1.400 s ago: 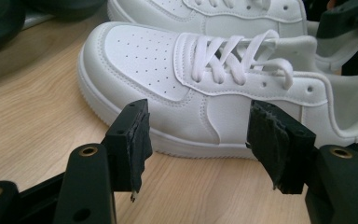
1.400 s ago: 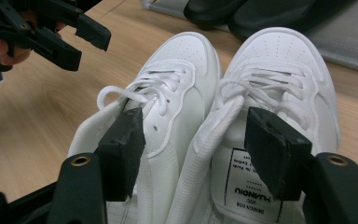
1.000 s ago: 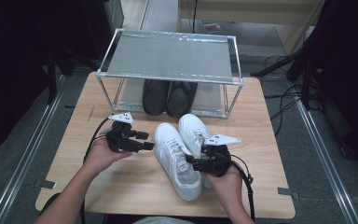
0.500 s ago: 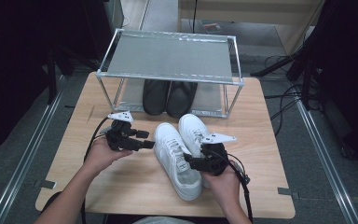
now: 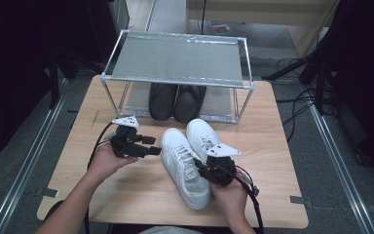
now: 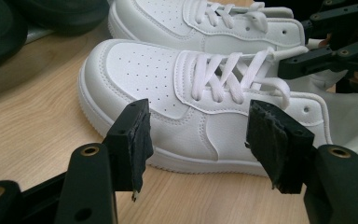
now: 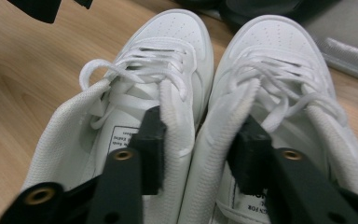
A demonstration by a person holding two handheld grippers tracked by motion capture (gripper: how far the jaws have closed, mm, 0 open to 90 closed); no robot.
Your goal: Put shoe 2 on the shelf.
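White sneakers' (image 7: 191,140) inner collars between right hand-held gripper's (image 7: 198,144) jaws

White sneakers (image 5: 185,165) with perforated toes, black shoes (image 5: 177,101), pale wood-grain table (image 5: 282,146), silver rack (image 5: 177,58).

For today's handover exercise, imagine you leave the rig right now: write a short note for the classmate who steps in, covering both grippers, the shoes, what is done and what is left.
Right gripper: its jaws have just been closing; one sits inside each of the white sneakers, pinching the two adjoining collar walls together. It looks like a grip on the pair.
Left gripper: open, holding nothing, level with the side of the nearer sneaker, not touching it.
The sneakers stand side by side on the table, toes toward the rack. The black shoes are on the rack's lower shelf; the top shelf is bare.
Done: pair gathered. Left: probably lift it onto the rack.
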